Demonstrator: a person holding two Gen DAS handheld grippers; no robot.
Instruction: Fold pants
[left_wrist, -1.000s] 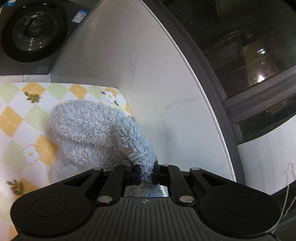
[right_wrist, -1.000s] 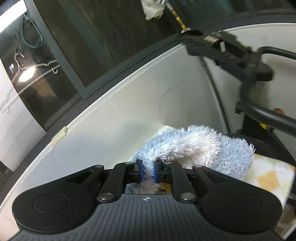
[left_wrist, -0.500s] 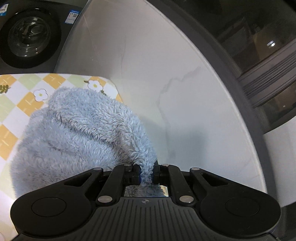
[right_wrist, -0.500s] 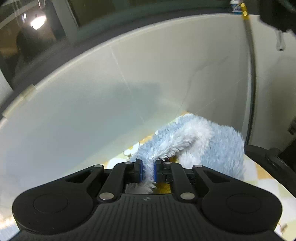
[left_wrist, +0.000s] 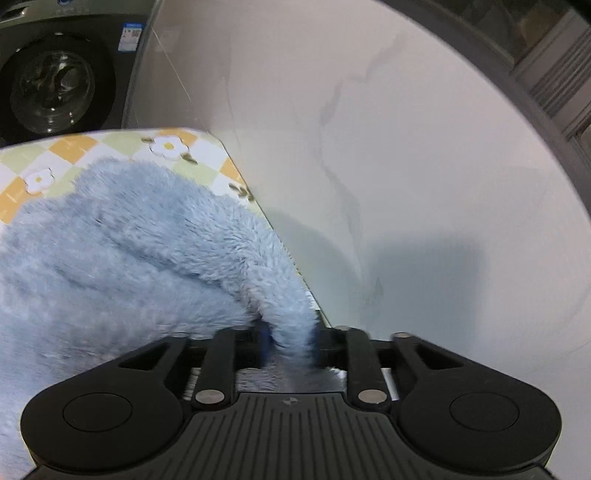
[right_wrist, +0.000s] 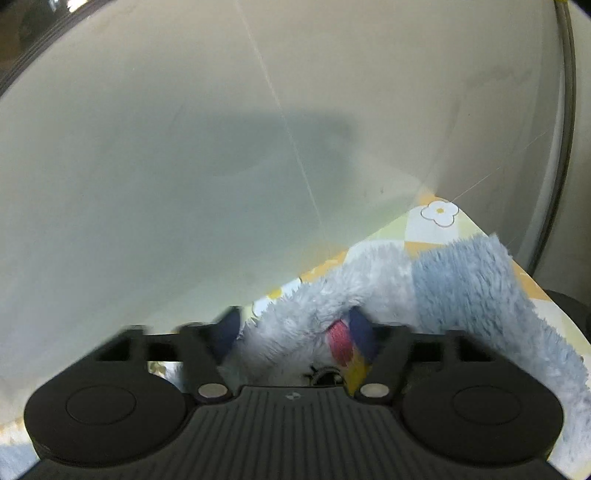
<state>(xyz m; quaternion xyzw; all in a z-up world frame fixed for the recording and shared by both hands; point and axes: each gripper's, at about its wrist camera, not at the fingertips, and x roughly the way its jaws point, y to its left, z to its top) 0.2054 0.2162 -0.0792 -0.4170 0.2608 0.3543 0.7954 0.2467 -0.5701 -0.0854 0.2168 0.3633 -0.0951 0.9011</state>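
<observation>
Fluffy pale blue pants (left_wrist: 129, 258) lie bunched on a table with a yellow, green and white flower-check cloth (left_wrist: 173, 147). My left gripper (left_wrist: 289, 343) is low over the table's right edge. Its jaws are opening, and a fold of the pants still stands between the blue pads. In the right wrist view the pants (right_wrist: 461, 288) lie along the table's (right_wrist: 439, 214) far edge. My right gripper (right_wrist: 295, 332) is also opening, its jaws wide, with loose fleece between them. A pink and yellow patch (right_wrist: 341, 341) shows by its right pad.
A white wall panel (left_wrist: 406, 184) runs close along the table's edge and fills most of the right wrist view (right_wrist: 184, 147). A dark washing machine (left_wrist: 55, 92) stands beyond the far left end of the table.
Both grippers came down towards the table, carrying the pants' edge forward over the rest. Both went from shut on the fleece to jaws apart, the right one wider.
</observation>
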